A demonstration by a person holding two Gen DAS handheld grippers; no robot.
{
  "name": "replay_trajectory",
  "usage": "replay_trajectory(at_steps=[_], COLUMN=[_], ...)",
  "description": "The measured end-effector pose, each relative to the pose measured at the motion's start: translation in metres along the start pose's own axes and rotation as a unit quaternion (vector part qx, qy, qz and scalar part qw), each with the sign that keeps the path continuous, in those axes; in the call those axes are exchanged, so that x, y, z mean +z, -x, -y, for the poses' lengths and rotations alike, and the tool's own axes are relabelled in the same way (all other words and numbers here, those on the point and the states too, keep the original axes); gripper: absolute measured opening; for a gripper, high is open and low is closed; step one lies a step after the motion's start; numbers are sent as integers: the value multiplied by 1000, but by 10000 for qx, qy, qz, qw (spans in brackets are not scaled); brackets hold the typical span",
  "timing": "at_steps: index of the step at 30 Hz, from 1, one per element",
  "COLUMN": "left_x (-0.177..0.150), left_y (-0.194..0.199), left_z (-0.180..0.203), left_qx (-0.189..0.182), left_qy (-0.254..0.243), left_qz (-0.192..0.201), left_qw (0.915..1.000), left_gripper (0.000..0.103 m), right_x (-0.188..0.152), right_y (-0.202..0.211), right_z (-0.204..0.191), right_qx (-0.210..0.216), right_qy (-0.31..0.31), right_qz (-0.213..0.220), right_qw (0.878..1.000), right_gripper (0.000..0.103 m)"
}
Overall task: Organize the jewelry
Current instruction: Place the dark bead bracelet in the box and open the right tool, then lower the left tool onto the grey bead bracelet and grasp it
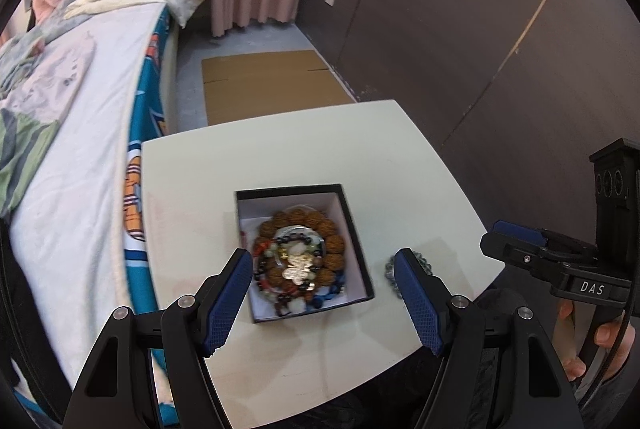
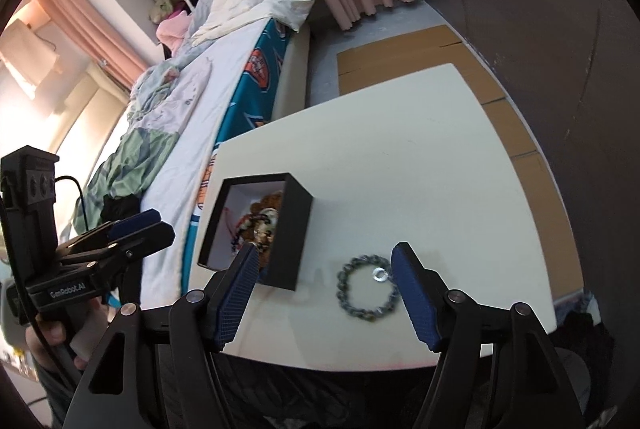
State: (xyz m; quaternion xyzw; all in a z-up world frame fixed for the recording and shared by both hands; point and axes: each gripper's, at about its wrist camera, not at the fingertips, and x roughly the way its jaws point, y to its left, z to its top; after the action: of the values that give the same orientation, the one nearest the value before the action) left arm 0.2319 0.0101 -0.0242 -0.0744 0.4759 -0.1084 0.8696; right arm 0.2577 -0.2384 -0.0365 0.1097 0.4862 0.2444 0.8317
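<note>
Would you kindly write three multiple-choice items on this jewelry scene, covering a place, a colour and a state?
1. Where does the grey bracelet lie?
A. in the box
B. on the table beside the box
C. on the bed

2. What colour is the box outside?
A. black
B. red
C. white

3. How is the right claw?
A. shut on the bracelet
B. shut and empty
C. open

Key: 1 B, the bracelet rests on the table, apart from the box wall. 2 A, the outer walls are black, the lining white. 3 C, its blue pads stand wide apart and hold nothing.
</note>
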Motion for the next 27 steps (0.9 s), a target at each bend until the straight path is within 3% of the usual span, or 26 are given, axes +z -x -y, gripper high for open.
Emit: replay_trajectory(at_steps=[11,14,19,23,26,27], left_x=[-15,-23,-37,-46,-50,-52], left_y=[-29,-34,-41,-50,-60,-64], left_z=[39,49,60,64,67,69], left_qx=[-55,-59,-44,31,27,41], left_qy=[-90,-100,-85,39,149,147], left_qz=[-387,-432,-487,-511,-582,-595], left_qw=[9992,9990,9988,9987,9982,9981], left_gripper=[74,73,69,65,62,62], right_x=[-18,-23,-30,-34,-38,-40], right_y=[8,13,24,23,21,23], right_z=[49,52,55,57,58,60], right_qx=[-210,-545,-573,-538,-685,-641], right_qy=[-329,-98,198,402,549,560], right_qz=[104,330,612,446,349,363], right_qw=[9992,9979,9963,9967,9955,9957], right_gripper=[69,69,69,70,94,97])
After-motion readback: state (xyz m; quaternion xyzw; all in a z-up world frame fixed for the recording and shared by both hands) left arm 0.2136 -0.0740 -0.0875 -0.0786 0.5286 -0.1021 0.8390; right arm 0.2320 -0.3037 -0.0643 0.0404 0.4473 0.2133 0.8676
